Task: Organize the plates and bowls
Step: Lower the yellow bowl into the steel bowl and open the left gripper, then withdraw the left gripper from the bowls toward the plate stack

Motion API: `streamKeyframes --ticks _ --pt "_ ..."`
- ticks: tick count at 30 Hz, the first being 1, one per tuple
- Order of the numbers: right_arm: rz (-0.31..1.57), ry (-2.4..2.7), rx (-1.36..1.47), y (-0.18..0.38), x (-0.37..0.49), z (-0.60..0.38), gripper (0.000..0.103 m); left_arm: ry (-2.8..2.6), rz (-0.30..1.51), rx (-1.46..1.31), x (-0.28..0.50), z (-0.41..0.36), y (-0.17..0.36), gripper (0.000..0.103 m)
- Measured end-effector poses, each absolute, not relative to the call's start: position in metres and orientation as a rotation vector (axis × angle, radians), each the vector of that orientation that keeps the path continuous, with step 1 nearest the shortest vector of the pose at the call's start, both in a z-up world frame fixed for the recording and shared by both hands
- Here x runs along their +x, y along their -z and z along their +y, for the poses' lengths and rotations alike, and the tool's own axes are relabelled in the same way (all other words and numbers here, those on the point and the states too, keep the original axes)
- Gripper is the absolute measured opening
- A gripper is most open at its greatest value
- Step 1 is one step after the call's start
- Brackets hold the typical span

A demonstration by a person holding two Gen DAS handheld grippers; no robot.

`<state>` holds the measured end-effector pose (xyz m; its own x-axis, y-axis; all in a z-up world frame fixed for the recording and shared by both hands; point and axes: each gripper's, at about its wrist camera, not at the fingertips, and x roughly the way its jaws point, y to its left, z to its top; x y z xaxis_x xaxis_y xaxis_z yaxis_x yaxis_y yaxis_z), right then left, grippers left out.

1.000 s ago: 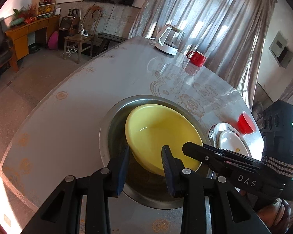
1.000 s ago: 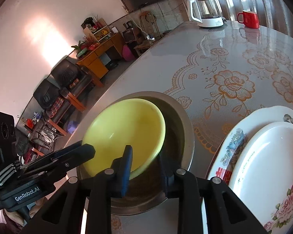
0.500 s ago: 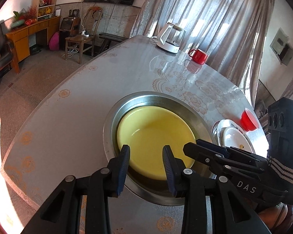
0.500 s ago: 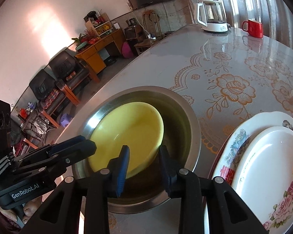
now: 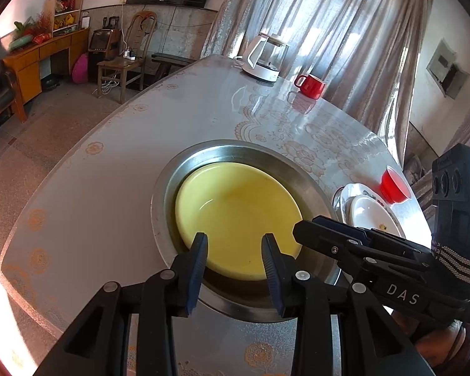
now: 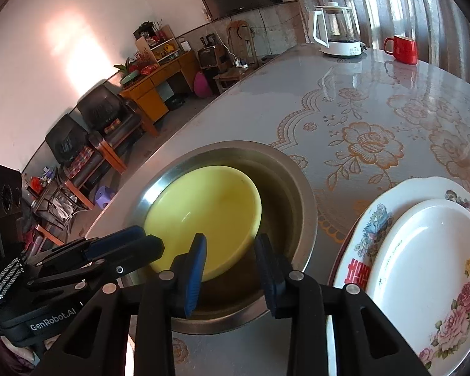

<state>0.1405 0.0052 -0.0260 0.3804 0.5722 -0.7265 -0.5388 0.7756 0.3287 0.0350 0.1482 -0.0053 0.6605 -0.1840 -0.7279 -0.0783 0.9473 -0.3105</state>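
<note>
The left gripper (image 5: 234, 252) and right gripper (image 6: 230, 255) both hang open, holding nothing. The yellow bowl (image 5: 236, 219) sits inside the big metal bowl (image 5: 163, 188). The white plates (image 6: 423, 250) lie at 3 o'clock from it.

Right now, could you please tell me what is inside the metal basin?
A yellow bowl sits upright inside the metal basin. The basin's floor beneath it is covered, so anything there is hidden.

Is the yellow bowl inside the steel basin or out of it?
Inside. The yellow bowl sits below the steel basin's rim, upright and empty; neither open gripper touches it.
</note>
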Motion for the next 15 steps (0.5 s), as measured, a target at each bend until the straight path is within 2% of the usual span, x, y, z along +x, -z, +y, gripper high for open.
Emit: streamKeyframes --ticks 15 --pt "0.908 -0.698 0.106 0.02 0.138 -0.02 0.036 0.074 0.836 -0.293 0.032 0.136 -0.003 0.038"
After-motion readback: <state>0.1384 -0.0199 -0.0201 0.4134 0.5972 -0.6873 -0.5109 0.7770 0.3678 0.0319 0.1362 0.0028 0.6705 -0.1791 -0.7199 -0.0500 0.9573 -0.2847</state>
